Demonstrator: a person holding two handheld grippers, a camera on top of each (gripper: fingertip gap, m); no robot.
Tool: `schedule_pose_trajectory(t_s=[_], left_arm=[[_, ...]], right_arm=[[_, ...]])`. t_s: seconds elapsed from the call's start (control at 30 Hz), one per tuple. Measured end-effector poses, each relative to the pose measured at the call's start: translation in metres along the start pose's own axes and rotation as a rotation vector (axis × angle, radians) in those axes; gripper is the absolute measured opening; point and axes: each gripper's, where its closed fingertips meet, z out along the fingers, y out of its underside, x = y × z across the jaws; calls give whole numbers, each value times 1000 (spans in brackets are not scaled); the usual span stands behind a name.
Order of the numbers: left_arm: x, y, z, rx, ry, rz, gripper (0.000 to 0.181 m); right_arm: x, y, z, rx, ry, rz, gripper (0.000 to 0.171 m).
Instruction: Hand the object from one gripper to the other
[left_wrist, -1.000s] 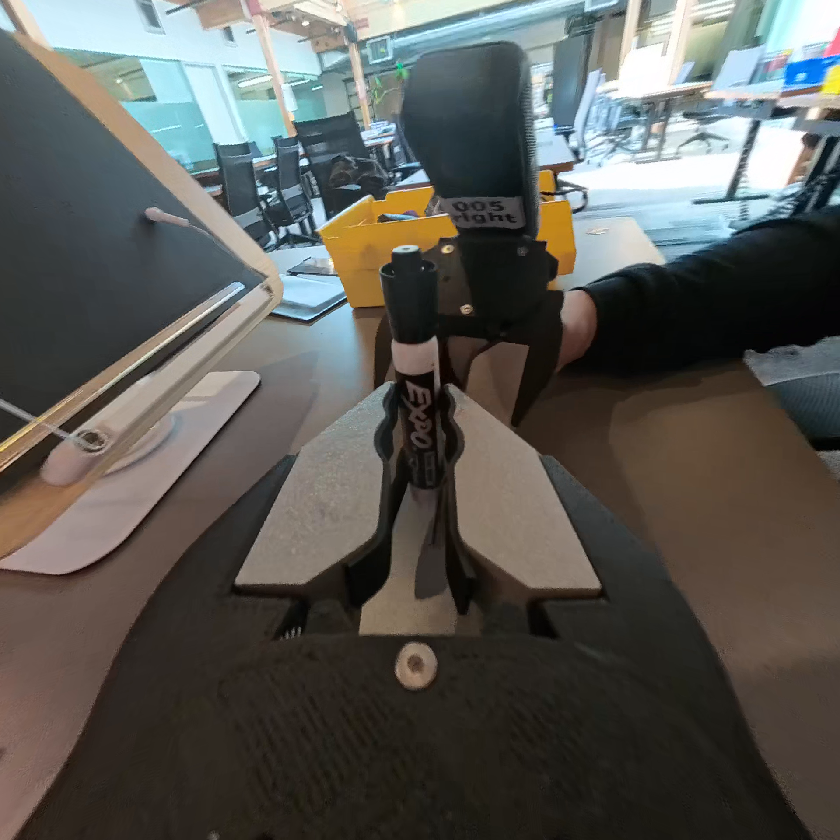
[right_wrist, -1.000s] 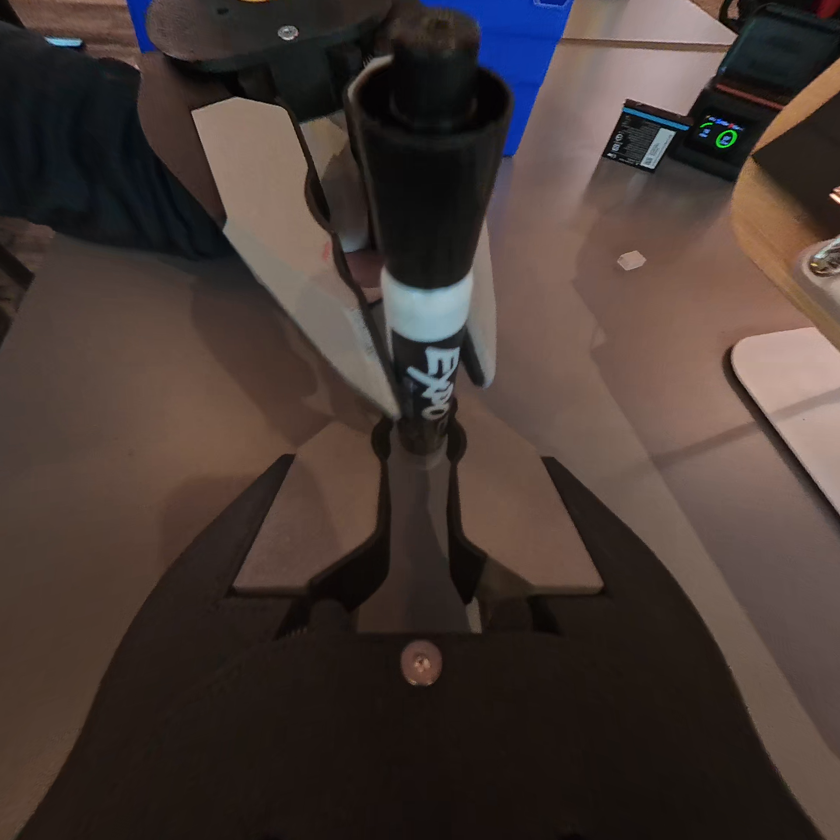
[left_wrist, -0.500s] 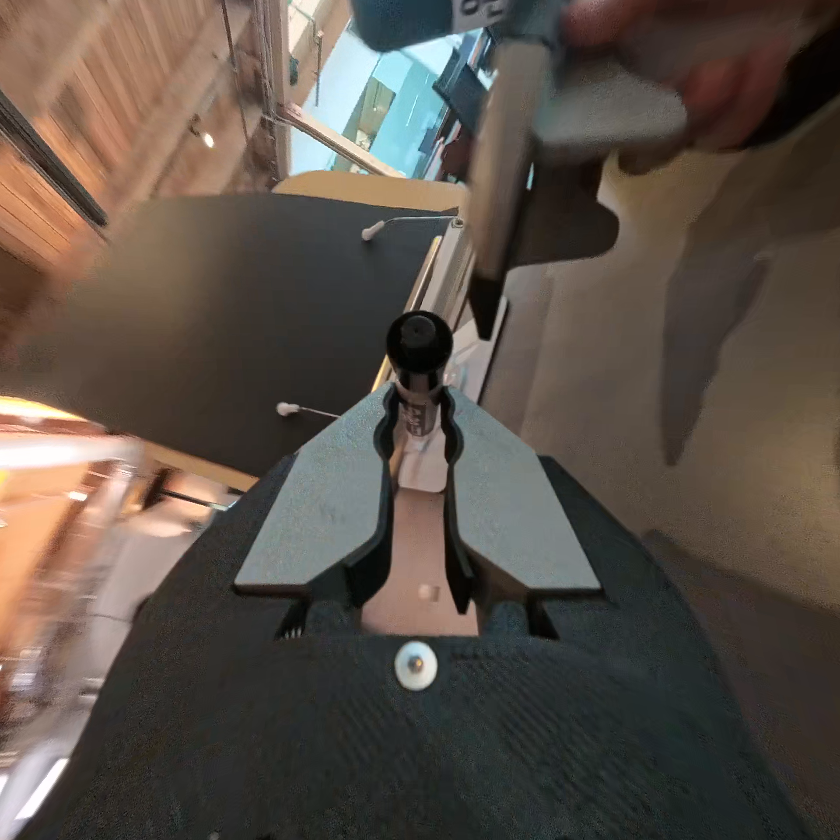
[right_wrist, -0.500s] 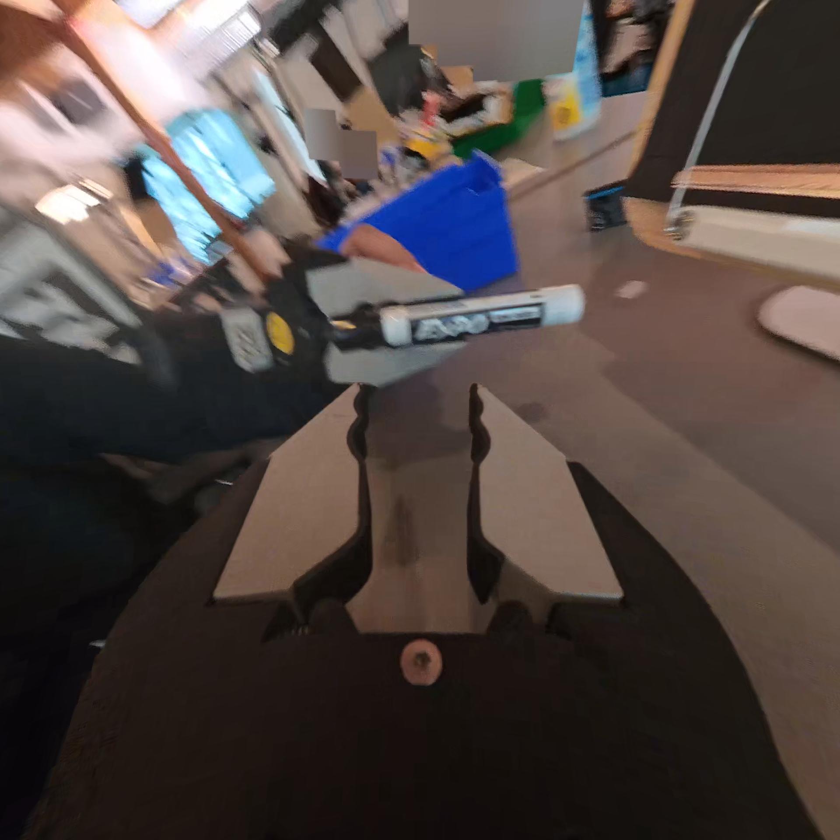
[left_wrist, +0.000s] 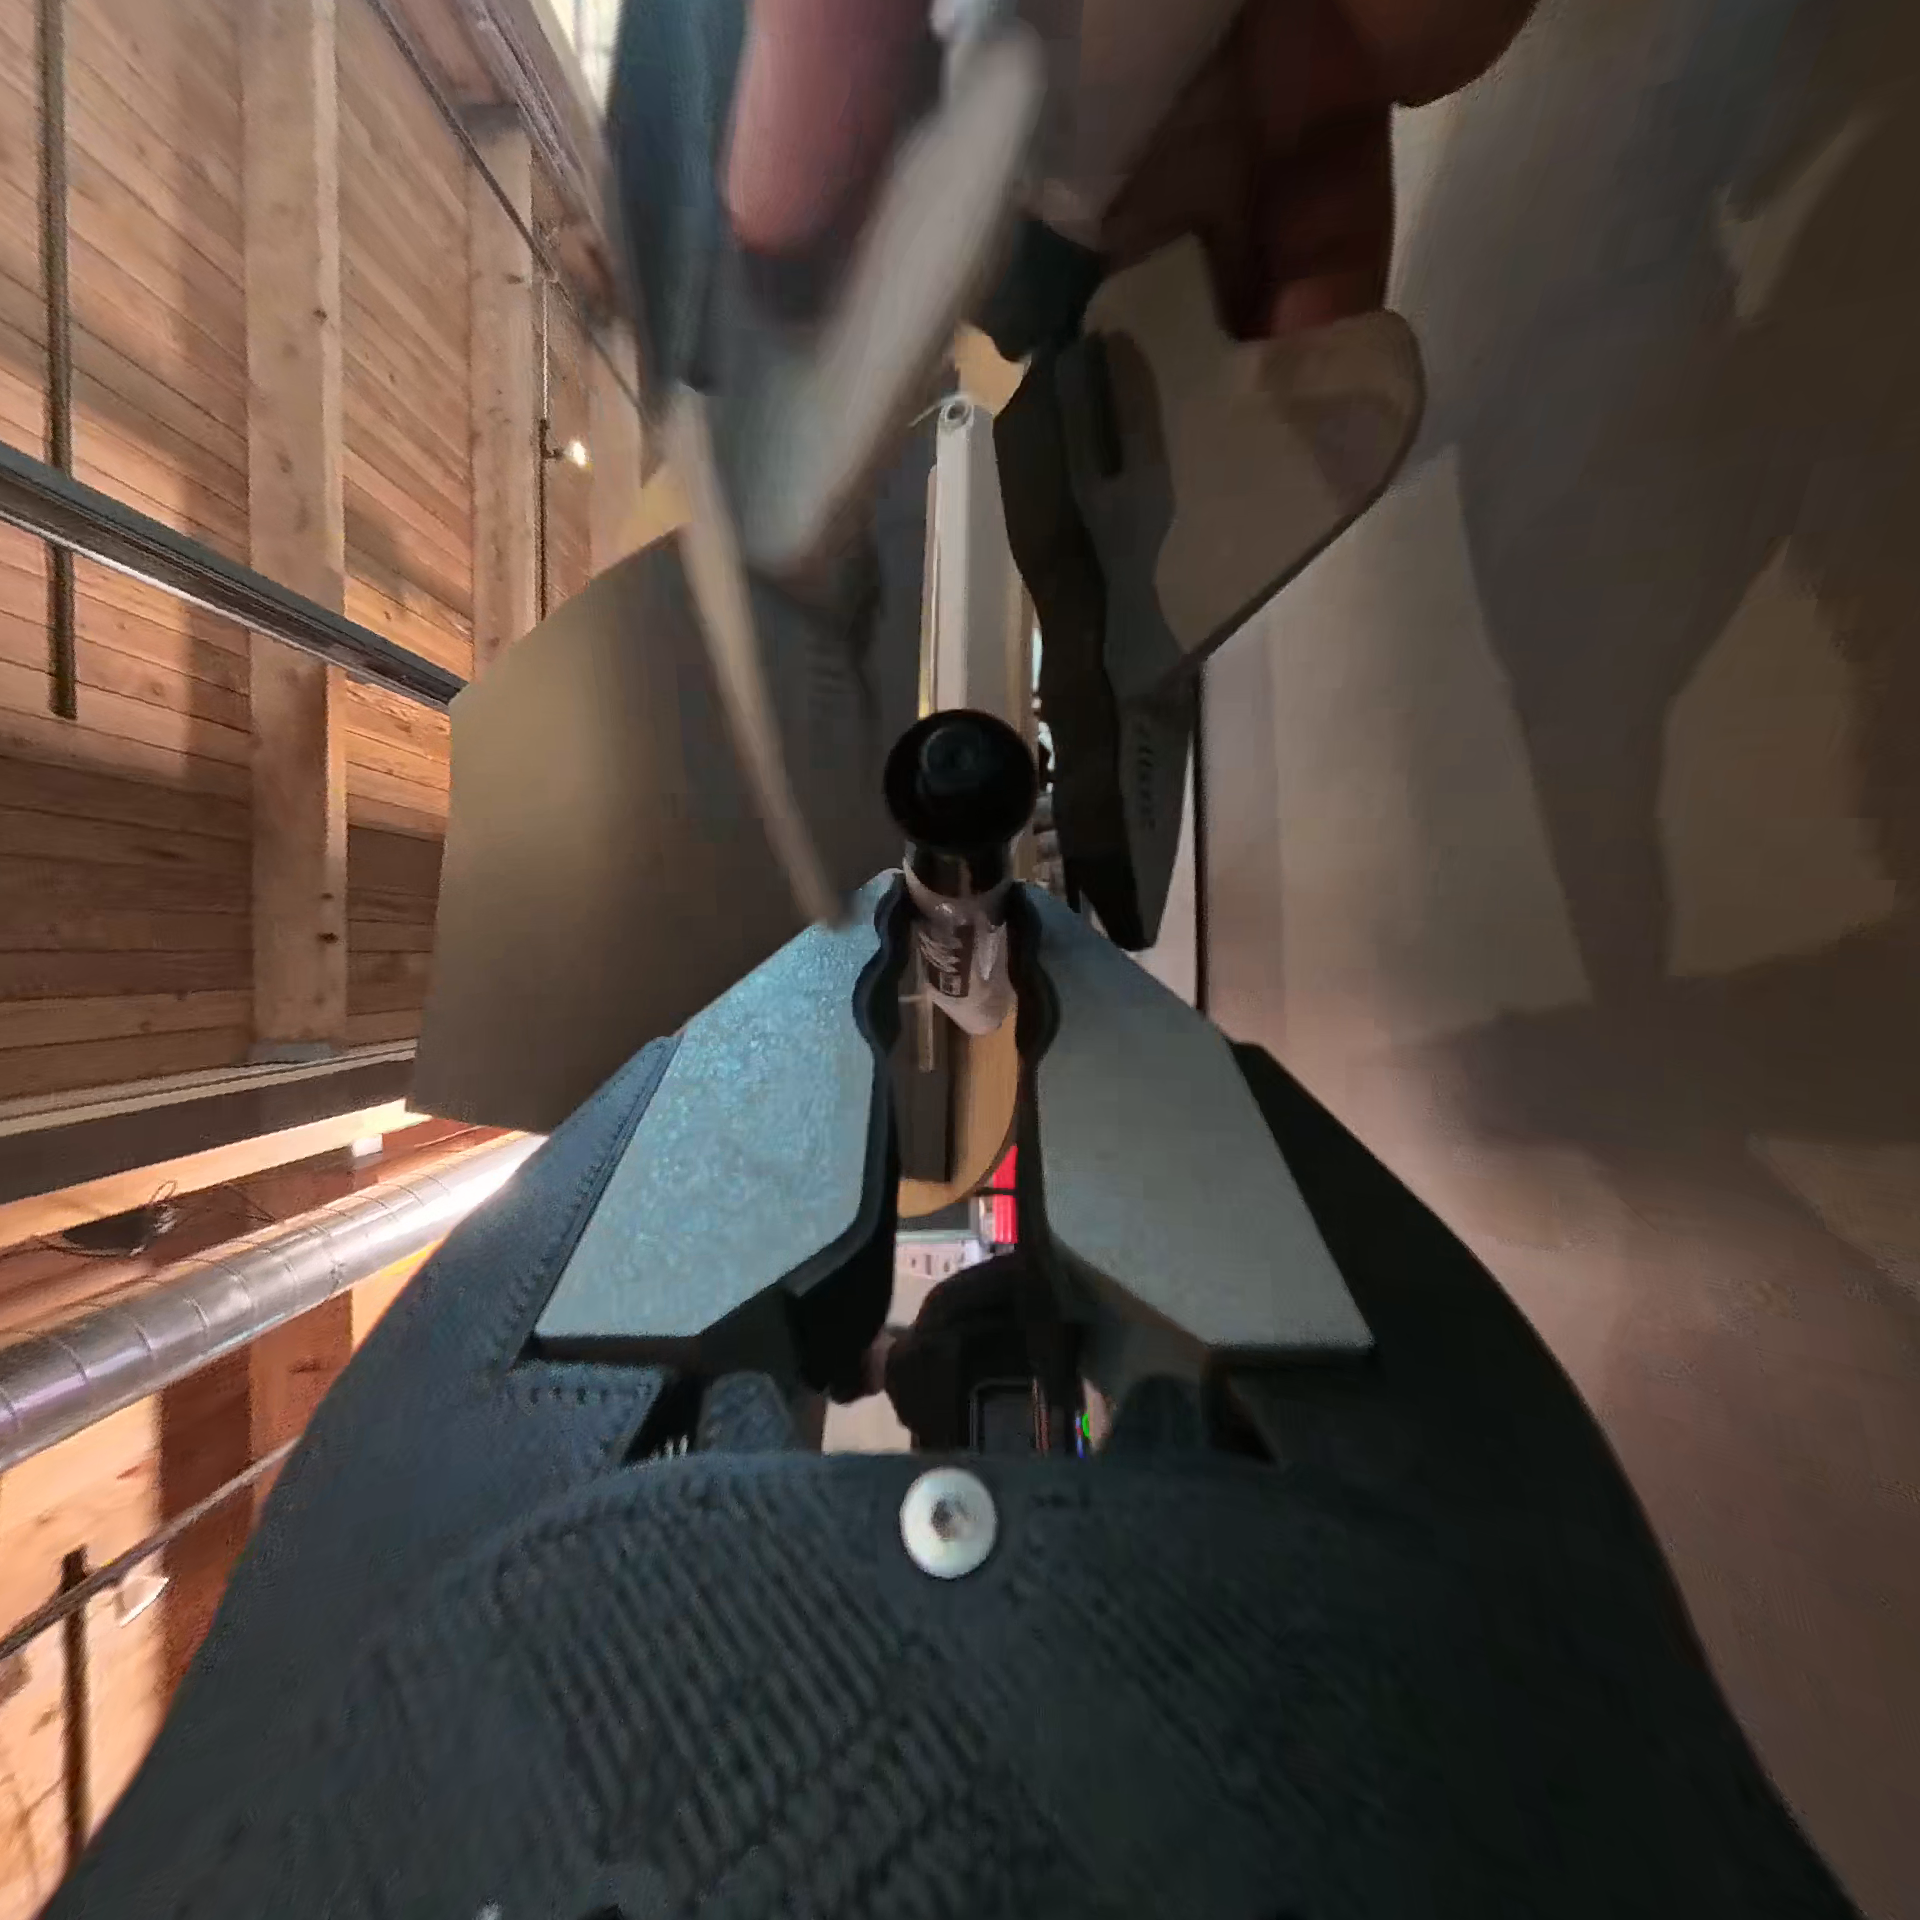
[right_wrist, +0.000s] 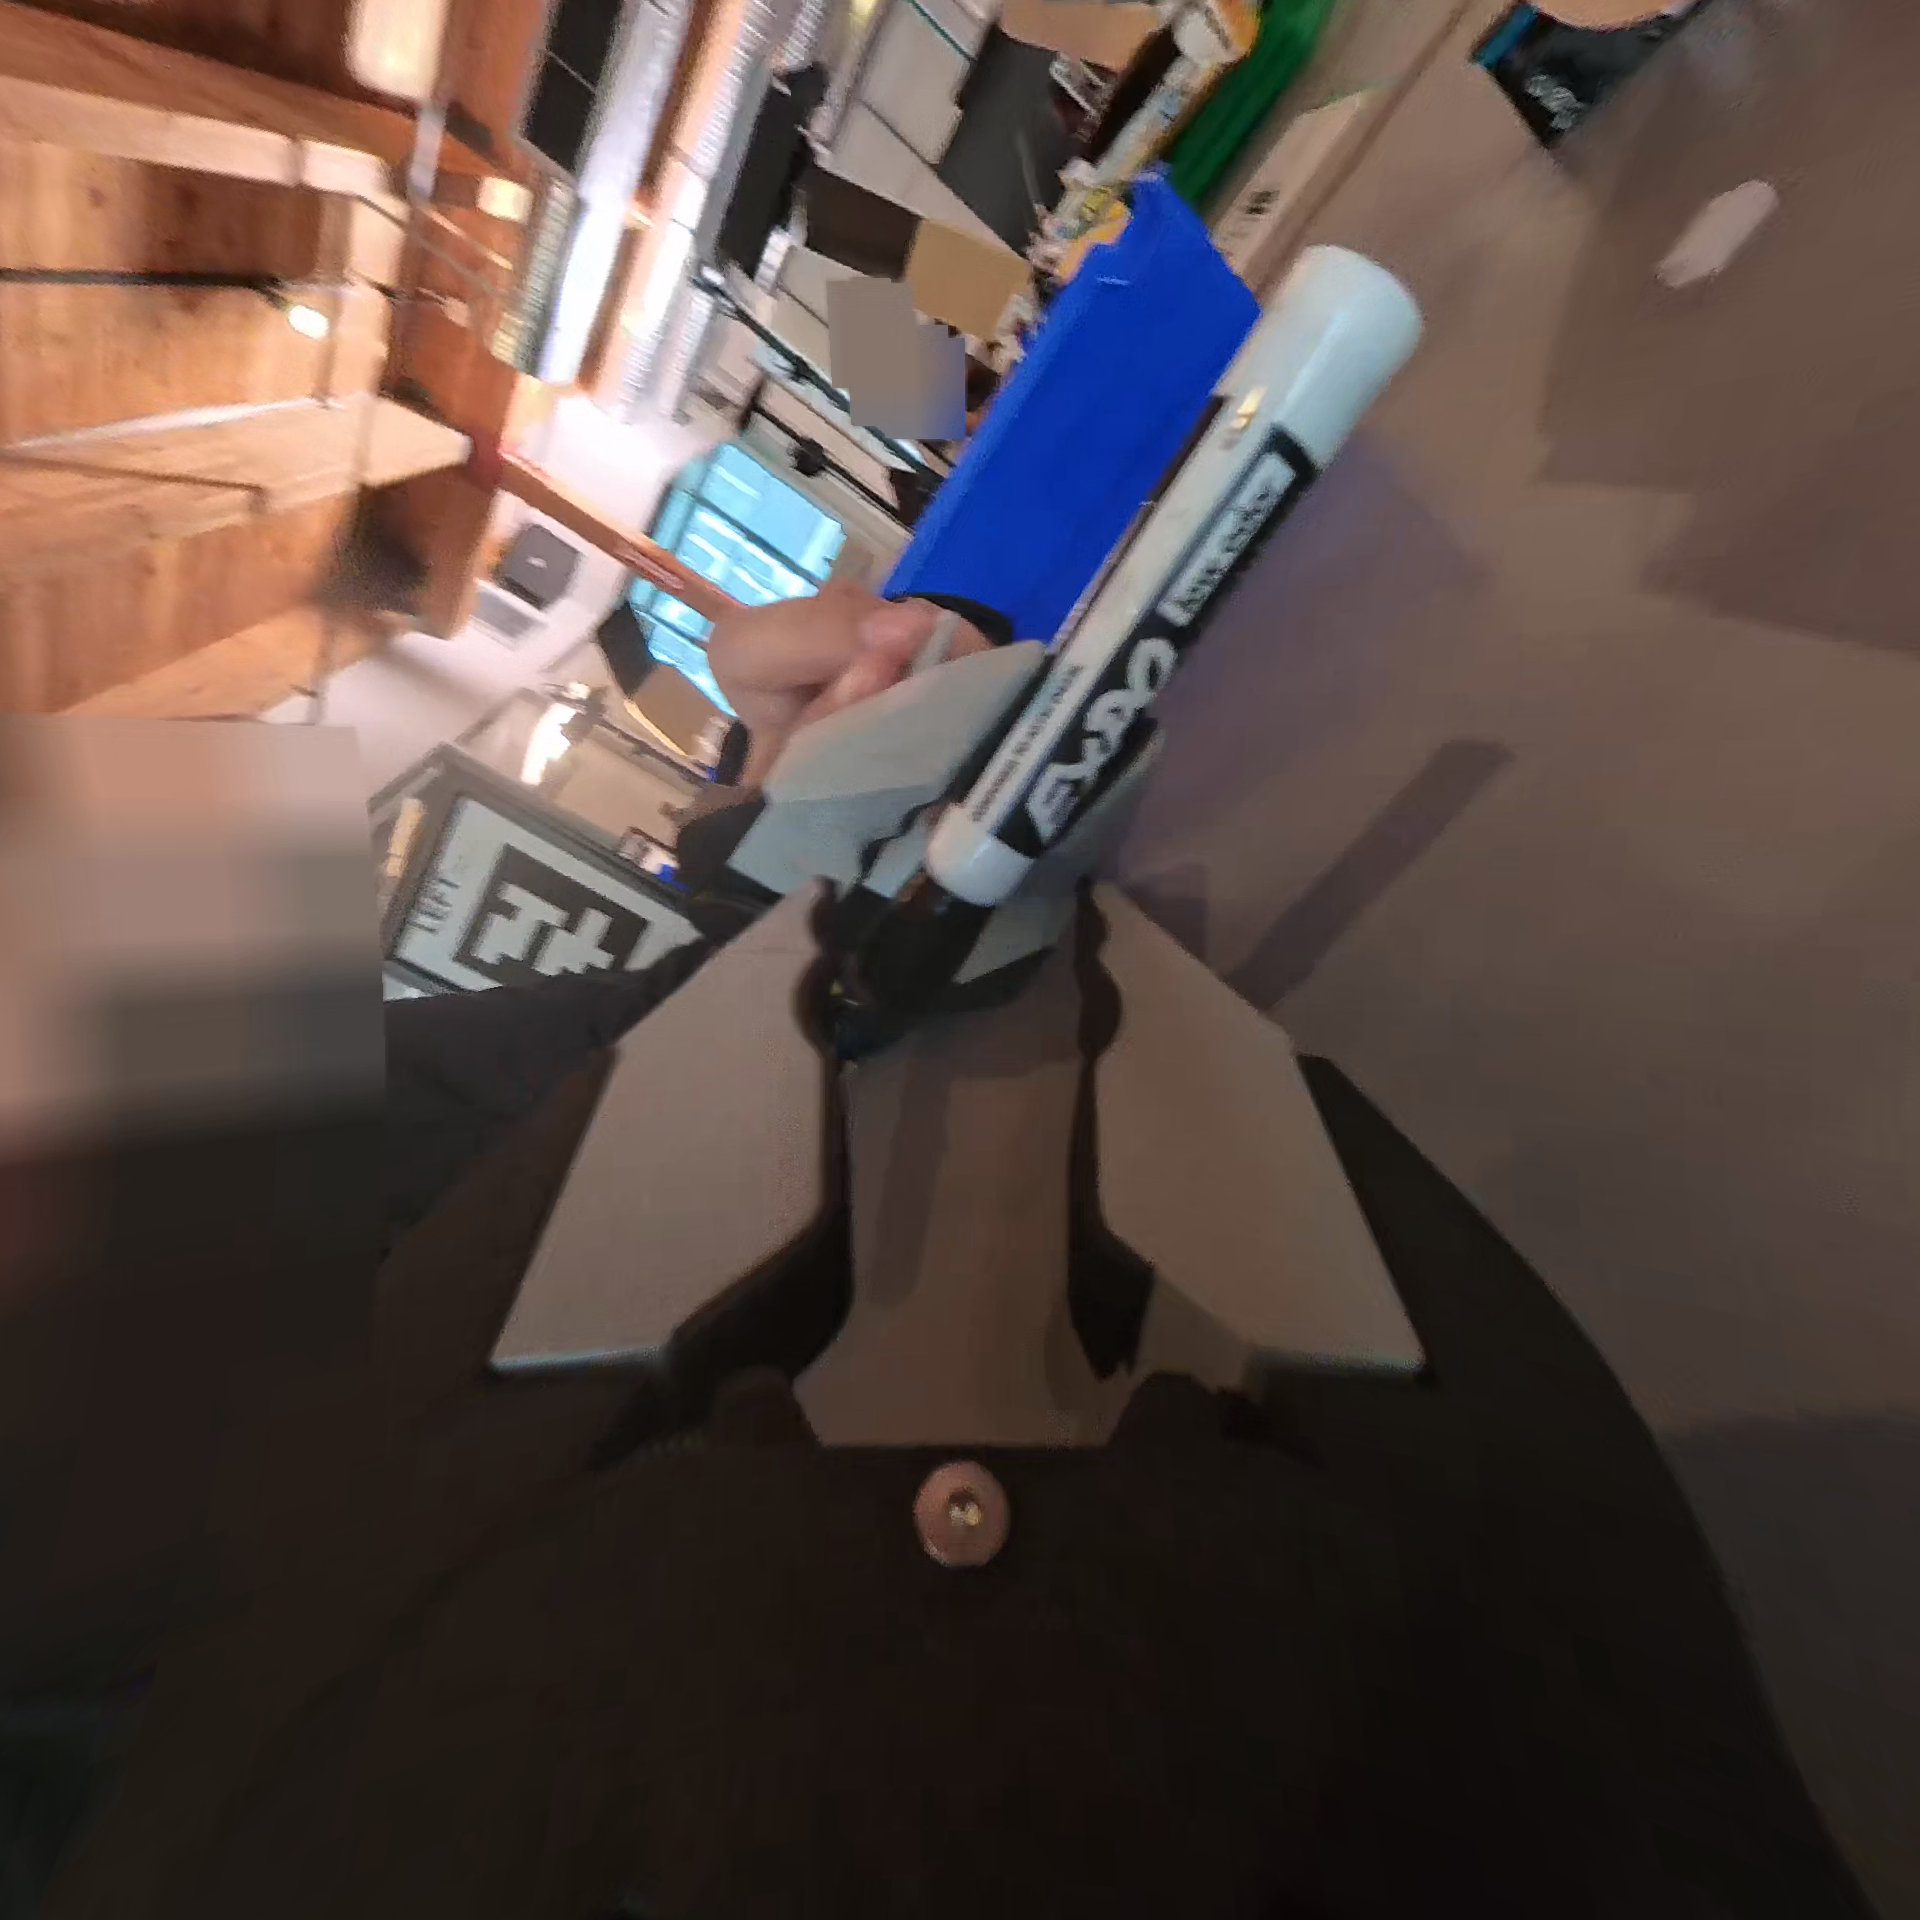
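A marker with a white body and a black cap (left_wrist: 956, 790) is clamped in my left gripper (left_wrist: 956, 925), cap end pointing forward. In the right wrist view the marker (right_wrist: 1153, 613) slants up to the right, held by the left gripper's grey fingers (right_wrist: 862, 769) and a hand. My right gripper (right_wrist: 951, 935) is open, with the black cap end lying between its fingertips, not gripped. In the left wrist view its blurred fingers (left_wrist: 1112, 790) stand on either side of the cap.
A blue bin (right_wrist: 1081, 436) stands on the brown table (right_wrist: 1558, 935) behind the marker. A dark board (left_wrist: 561, 831) on a stand is close ahead of the left gripper. A metal duct (left_wrist: 208, 1330) and wooden wall lie to the left. Both views are tilted and blurred. Across from one pair of fingers to the other is roughly 5 cm.
One second ago both grippers were shut on the upright marker. The right gripper let go and opened, both grippers rolled over, and the open right fingers have come back around the cap end.
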Motion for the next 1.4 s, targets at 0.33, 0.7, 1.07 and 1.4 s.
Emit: schedule_pose_trajectory(t_s=[0.33,0.7,1.07,1.4], left_arm=[[4,24,5,-61,24,-219,21],[0,67,-2,-52,240,-1076,25],[23,49,-2,-38,381,-1114,18],[26,43,-3,-40,407,-1104,16]], right_arm=[[16,-1,-27,-62,177,-113,15],[44,-32,-74,-230,895,-969,0],[87,-45,-112,-194,1085,-793,43],[120,-29,-117,-239,1064,-554,14]])
